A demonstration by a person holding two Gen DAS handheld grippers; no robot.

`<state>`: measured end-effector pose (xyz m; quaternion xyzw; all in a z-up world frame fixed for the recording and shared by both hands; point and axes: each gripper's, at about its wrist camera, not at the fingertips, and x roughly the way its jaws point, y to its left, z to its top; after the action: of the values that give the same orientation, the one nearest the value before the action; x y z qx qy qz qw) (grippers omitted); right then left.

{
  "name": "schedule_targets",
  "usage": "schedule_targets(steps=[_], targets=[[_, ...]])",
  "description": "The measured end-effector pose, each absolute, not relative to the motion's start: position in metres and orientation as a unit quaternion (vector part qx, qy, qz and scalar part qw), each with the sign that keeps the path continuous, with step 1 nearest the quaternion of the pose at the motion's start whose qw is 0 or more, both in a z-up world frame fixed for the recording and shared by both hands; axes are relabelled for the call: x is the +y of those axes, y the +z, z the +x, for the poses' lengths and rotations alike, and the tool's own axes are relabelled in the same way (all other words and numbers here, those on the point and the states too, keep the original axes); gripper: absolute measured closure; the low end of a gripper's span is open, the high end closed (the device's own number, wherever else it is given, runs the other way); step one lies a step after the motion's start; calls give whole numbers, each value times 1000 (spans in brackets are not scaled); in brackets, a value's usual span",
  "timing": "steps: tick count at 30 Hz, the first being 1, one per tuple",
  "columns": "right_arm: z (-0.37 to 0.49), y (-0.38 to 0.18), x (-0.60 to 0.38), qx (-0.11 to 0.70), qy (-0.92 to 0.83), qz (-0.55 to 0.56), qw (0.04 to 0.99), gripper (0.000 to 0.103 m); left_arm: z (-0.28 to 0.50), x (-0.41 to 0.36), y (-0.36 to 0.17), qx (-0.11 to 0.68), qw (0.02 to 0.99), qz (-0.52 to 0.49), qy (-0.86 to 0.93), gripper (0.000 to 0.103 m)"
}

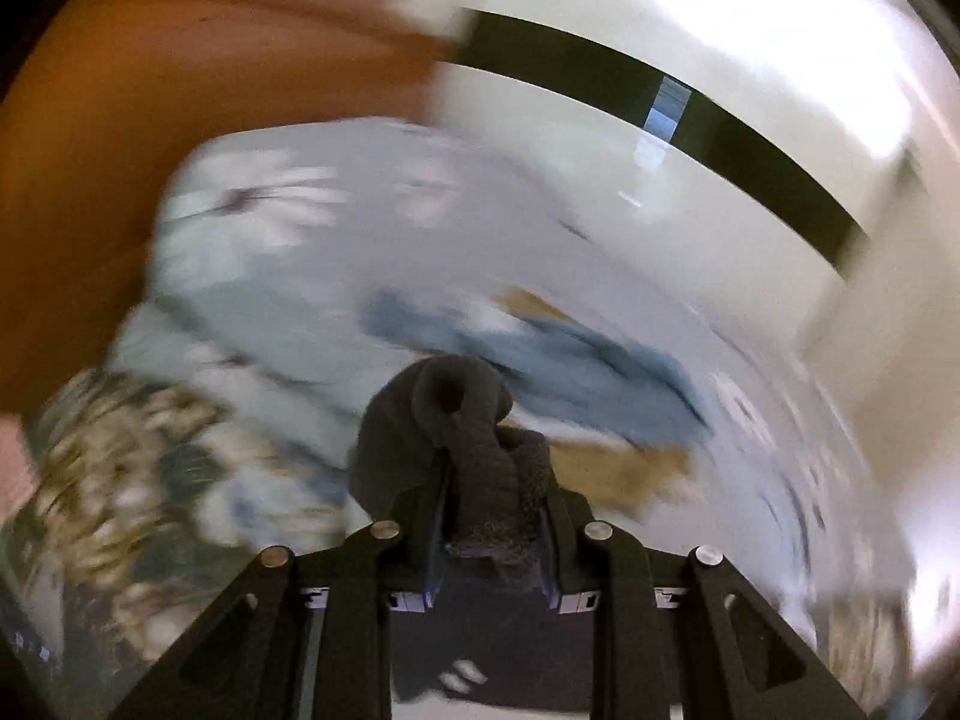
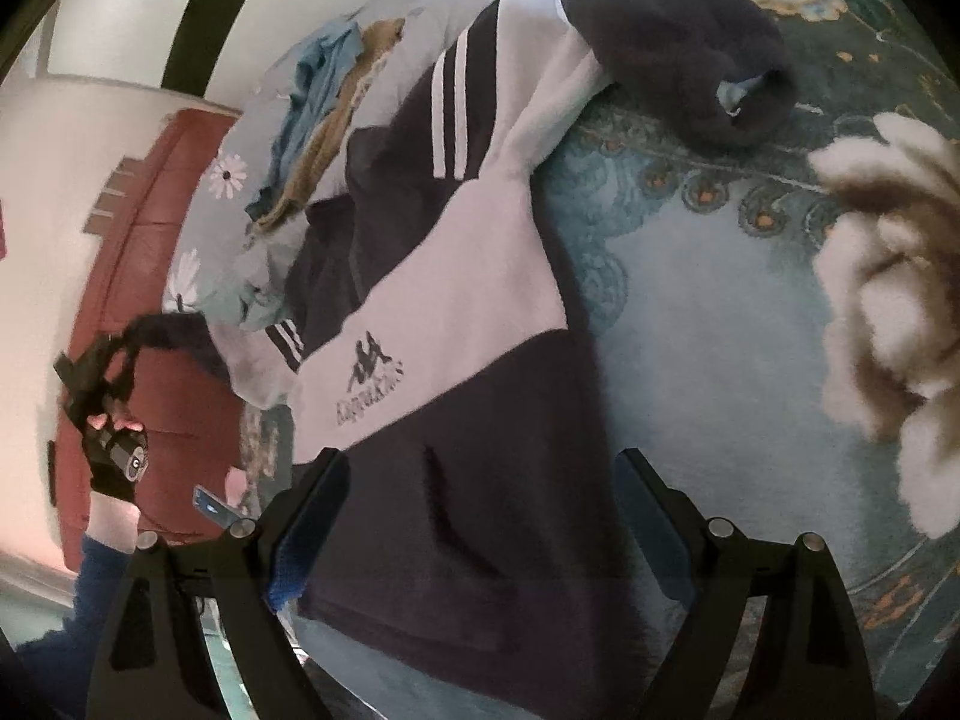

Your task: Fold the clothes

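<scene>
A navy and white sweatshirt (image 2: 456,276) with white stripes and a chest logo lies spread on a teal patterned bedspread (image 2: 720,312). My right gripper (image 2: 480,468) hangs open just above its navy lower part, nothing between the fingers. At the far left of the right wrist view, a hand holds my left gripper (image 2: 129,348) raised, with a dark sleeve end (image 2: 180,333) trailing from it. In the blurred left wrist view, the left gripper (image 1: 492,480) is shut on bunched dark ribbed fabric (image 1: 456,408).
A crumpled pile of blue and tan clothes (image 2: 324,108) lies on a pale blue daisy-print cover (image 2: 228,180) beyond the sweatshirt. A dark navy sleeve (image 2: 678,42) rests at the upper right. A red-brown headboard (image 2: 156,276) stands on the left.
</scene>
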<state>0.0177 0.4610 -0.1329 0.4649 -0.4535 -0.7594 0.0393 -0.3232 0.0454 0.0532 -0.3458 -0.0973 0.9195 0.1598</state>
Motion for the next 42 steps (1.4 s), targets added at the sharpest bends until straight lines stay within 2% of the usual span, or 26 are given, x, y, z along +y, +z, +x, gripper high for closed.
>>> schedule_targets(steps=[3,7,14,17,21,25,29,34,42], targets=[[21,-131,466,-468,-760,448,46,13,-298,124,26,-46,222,-380,897,77],[26,-130,473,-492,-758,426,53,13,-271,200,-33,-21,274,-447,851,77],[30,-132,483,-519,-748,409,56,13,-236,263,-106,21,268,-539,798,76],[33,-131,487,-522,-748,407,56,13,-229,248,-110,-14,271,-557,785,71],[31,-131,485,-512,-749,417,49,13,-217,210,-100,-75,304,-563,765,52],[20,-126,477,-475,-758,445,44,13,-207,159,-87,-88,288,-544,783,44],[-15,-116,457,-405,-782,472,54,13,-216,91,-98,-124,190,-544,808,43],[-82,-110,440,-383,-793,472,48,13,-235,27,-116,-198,113,-551,803,43],[-162,-143,448,-452,-755,476,-11,13,-260,12,-146,-222,79,-566,790,43]])
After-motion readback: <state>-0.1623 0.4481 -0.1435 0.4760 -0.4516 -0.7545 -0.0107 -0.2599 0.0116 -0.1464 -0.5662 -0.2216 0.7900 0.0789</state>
